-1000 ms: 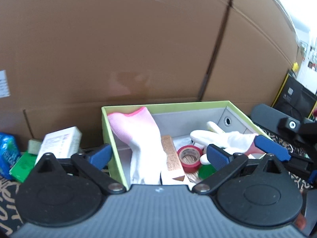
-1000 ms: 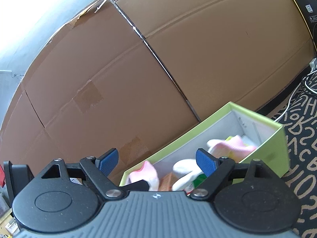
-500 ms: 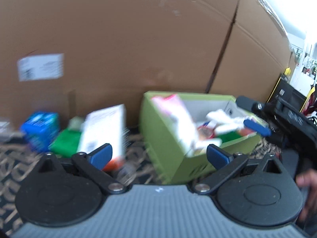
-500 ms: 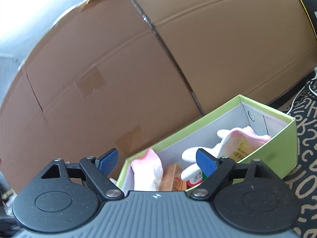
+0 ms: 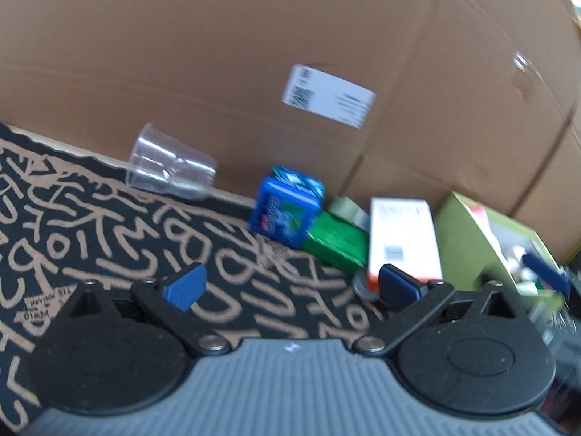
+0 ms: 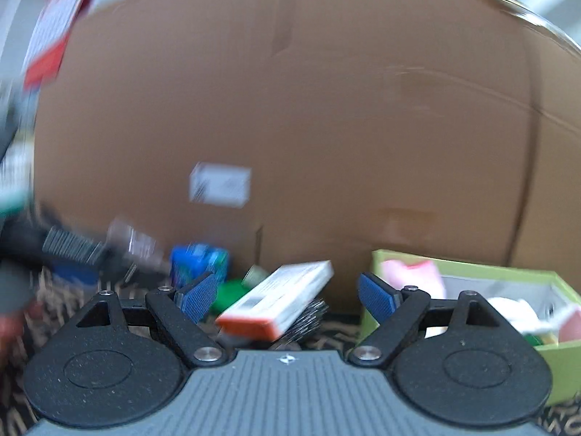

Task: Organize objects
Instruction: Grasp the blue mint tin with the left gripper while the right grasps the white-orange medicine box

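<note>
A tall cardboard wall (image 5: pixel 254 54) fills the background, boxing in my patterned mat (image 5: pixel 90 225). At the right sits the green box (image 6: pixel 508 276), already holding a pink sock (image 6: pixel 414 272) and other small goods, so I judge it the sorting bin. The loose things crowd against the wall's foot, just left of the box. The white carton (image 6: pixel 279 301) with an orange end leans tilted, its long axis running up to the right in my right view. Beside it lie a blue pack (image 5: pixel 287 214), a green packet (image 5: pixel 337 243) and a clear cup (image 5: pixel 170 170) on its side, mouth to the left. My left claw (image 5: pixel 290 283) and right claw (image 6: pixel 287 296) both gape wide, holding nothing.
</note>
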Demonstrator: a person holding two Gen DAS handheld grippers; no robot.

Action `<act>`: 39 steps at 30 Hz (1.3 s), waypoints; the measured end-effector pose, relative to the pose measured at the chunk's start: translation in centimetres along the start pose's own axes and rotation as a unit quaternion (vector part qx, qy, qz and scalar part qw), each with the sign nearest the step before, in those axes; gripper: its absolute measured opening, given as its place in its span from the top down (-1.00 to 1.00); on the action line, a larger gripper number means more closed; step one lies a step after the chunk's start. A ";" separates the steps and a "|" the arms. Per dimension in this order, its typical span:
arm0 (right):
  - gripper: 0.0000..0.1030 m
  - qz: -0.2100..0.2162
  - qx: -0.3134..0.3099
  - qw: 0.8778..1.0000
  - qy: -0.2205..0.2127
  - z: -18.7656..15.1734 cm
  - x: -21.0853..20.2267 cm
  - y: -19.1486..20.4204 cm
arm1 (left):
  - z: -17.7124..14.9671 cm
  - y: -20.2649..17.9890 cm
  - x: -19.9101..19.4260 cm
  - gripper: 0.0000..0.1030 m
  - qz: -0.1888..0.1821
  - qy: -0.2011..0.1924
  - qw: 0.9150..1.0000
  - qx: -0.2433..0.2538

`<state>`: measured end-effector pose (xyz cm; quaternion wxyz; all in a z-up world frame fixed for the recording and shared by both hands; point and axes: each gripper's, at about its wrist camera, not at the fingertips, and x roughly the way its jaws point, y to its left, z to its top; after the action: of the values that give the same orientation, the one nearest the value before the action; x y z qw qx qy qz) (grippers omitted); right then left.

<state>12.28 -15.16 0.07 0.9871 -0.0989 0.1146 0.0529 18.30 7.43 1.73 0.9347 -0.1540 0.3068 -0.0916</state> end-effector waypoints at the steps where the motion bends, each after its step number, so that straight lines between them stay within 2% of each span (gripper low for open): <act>1: -0.71 -0.006 -0.025 1.000 0.015 -0.1 0.7 1.3 | 0.3 0.0 0.4 -1.00 0.006 -0.004 1.000 -0.003; 4: -0.71 -0.037 -0.078 0.995 0.052 -0.4 2.9 3.6 | 1.2 -0.3 2.0 -1.00 0.021 -0.012 1.000 -0.002; 7: -0.71 -0.078 -0.077 0.991 0.080 -0.3 5.0 4.0 | 2.2 -1.2 3.8 -1.00 0.030 -0.013 0.999 0.017; 10: -0.71 -0.085 -0.062 0.989 0.102 0.0 7.2 4.2 | 3.1 -2.3 5.9 -1.00 0.042 -0.013 0.997 0.057; 14: -0.71 -0.114 -0.113 0.981 0.110 -0.9 9.1 5.6 | 3.0 -3.1 8.3 -1.00 0.069 -0.016 0.992 0.108; 15: -0.66 -0.121 -0.125 0.978 0.114 -1.3 9.4 5.6 | 2.9 -3.2 8.8 -1.00 0.071 -0.013 0.991 0.116; 16: -0.34 -0.120 -0.131 0.977 0.120 -1.6 9.5 5.5 | 2.8 -3.2 9.1 -0.99 0.067 -0.010 0.990 0.124; 17: -0.05 -0.114 -0.124 0.978 0.125 -1.8 9.6 5.2 | 2.7 -3.2 9.2 -0.84 0.062 -0.008 0.989 0.133; 18: 0.32 -0.107 -0.109 0.979 0.136 -1.7 9.6 4.8 | 2.7 -3.2 9.3 -0.68 0.059 -0.006 0.988 0.143; 19: 0.32 -0.099 -0.092 0.981 0.140 -1.6 9.4 4.3 | 2.6 -3.2 9.4 -0.29 0.056 0.000 0.987 0.153; 20: 0.32 -0.093 -0.079 0.983 0.136 -1.5 9.0 3.9 | 2.6 -3.0 9.6 -0.09 0.046 0.010 0.986 0.157; 24: 0.33 -0.094 -0.060 0.987 0.117 -1.4 7.6 3.1 | 2.2 -3.1 9.3 -0.08 0.045 0.012 0.986 0.158; 25: 0.39 -0.090 -0.052 0.988 0.113 -1.3 7.3 3.0 | 2.0 -3.2 9.1 -0.08 0.044 0.012 0.986 0.160; 32: 0.49 -0.071 -0.019 0.995 0.072 -0.5 5.3 2.2 | 0.5 -3.8 7.2 -0.07 0.042 0.014 0.985 0.165; 37: 0.55 -0.043 -0.032 0.997 0.057 0.5 2.5 2.2 | -1.0 -4.1 4.8 -0.07 0.051 0.013 0.984 0.171; 39: 0.56 -0.008 -0.066 0.997 0.037 0.5 0.4 2.6 | -1.5 -3.4 3.5 -0.08 0.047 0.015 0.984 0.173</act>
<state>12.46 -12.51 -0.06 0.9738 -0.1666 0.1468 0.0492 19.89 3.03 -0.14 0.9459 0.0258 0.3071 -0.1013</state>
